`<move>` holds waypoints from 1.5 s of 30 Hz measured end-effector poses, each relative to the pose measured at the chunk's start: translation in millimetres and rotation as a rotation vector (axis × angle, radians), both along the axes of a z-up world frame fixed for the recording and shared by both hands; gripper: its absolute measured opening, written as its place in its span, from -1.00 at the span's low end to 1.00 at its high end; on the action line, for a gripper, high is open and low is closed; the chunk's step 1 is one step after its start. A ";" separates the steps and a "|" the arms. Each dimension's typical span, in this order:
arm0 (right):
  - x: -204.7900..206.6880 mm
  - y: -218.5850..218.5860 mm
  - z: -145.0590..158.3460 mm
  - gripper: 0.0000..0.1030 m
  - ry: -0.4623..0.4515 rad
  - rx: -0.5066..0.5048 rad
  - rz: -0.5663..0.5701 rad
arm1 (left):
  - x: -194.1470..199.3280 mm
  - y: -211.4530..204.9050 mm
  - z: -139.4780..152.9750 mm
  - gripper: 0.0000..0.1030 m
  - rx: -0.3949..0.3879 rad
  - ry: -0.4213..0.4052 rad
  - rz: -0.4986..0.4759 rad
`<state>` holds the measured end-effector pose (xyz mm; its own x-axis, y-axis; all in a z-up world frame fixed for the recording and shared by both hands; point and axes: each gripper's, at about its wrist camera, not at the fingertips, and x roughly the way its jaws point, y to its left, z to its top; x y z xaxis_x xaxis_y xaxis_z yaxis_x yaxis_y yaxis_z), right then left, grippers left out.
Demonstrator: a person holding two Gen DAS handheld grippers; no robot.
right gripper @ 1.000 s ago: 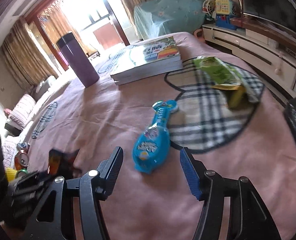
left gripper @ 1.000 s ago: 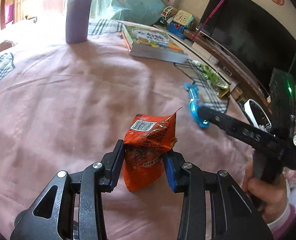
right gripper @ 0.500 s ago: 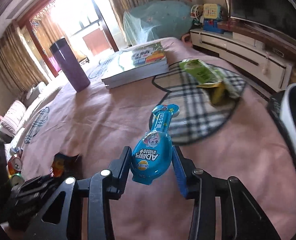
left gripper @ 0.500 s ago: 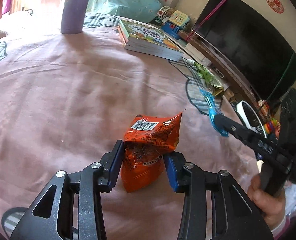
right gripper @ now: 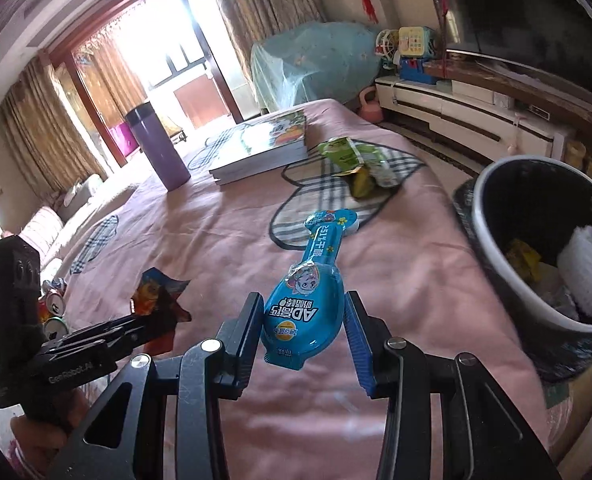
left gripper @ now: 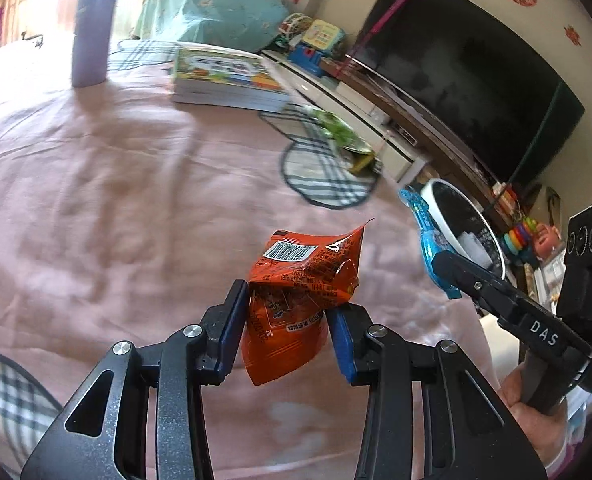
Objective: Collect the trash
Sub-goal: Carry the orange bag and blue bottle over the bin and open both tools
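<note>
The left gripper (left gripper: 286,334) was clamped on an orange snack packet (left gripper: 296,300), held clear of the pink-covered bed (left gripper: 116,200) at centre frame, evidently for carrying to the bin. The right gripper (right gripper: 303,340), its jaws lately closing, pinched a blue bottle-shaped wrapper (right gripper: 307,304) by its broad end. The trash bin (right gripper: 495,248) stood at the right edge, beside the bed. Green wrappers (right gripper: 355,160) lay uncollected above centre.

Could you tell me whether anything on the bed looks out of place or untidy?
Yes. Crumpled green and yellow wrappers lie loose on the pink bedcover, on its checked patch beside the stack of books. They look like litter not yet in the bin alongside the bed.
</note>
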<state>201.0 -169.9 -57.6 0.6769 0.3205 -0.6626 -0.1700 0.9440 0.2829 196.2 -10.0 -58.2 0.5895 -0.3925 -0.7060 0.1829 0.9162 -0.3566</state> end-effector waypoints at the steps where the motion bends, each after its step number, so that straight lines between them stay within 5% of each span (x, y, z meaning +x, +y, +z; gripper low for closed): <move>1: -2.8 -4.7 1.1 -0.19 -0.003 0.006 -0.003 | -1.4 -6.9 1.1 -0.26 0.007 -0.002 -0.008; 21: -50.0 -123.2 28.3 -0.19 -0.110 0.115 -0.161 | -5.5 -130.0 35.3 -0.26 0.090 -0.070 -0.179; 45: -38.8 -197.7 34.6 -0.21 -0.129 0.116 -0.272 | 31.7 -227.1 59.8 -0.26 0.160 -0.123 -0.286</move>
